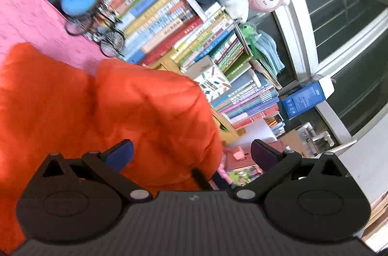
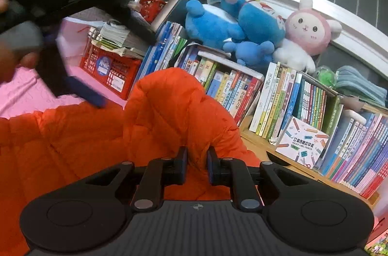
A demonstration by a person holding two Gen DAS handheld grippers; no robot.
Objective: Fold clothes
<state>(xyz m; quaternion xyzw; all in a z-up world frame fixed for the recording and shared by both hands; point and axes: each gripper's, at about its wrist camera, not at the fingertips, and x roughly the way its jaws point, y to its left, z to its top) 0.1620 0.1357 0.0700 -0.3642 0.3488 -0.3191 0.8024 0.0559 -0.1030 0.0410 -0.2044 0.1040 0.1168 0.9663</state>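
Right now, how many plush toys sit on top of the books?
3: two blue toys side by side, and a pink rabbit to their right. Others may be hidden.

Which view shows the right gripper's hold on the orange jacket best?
The right wrist view: the right gripper is shut on a raised fold of the orange jacket. The left wrist view shows only the jacket beyond the open left gripper.

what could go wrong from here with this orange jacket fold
The right gripper pinches only a small bunch of the puffy orange jacket, so the fabric may slip out. The left gripper is open and holds nothing, so the raised flap could sag unevenly. The crowded books sit close and could get bumped.
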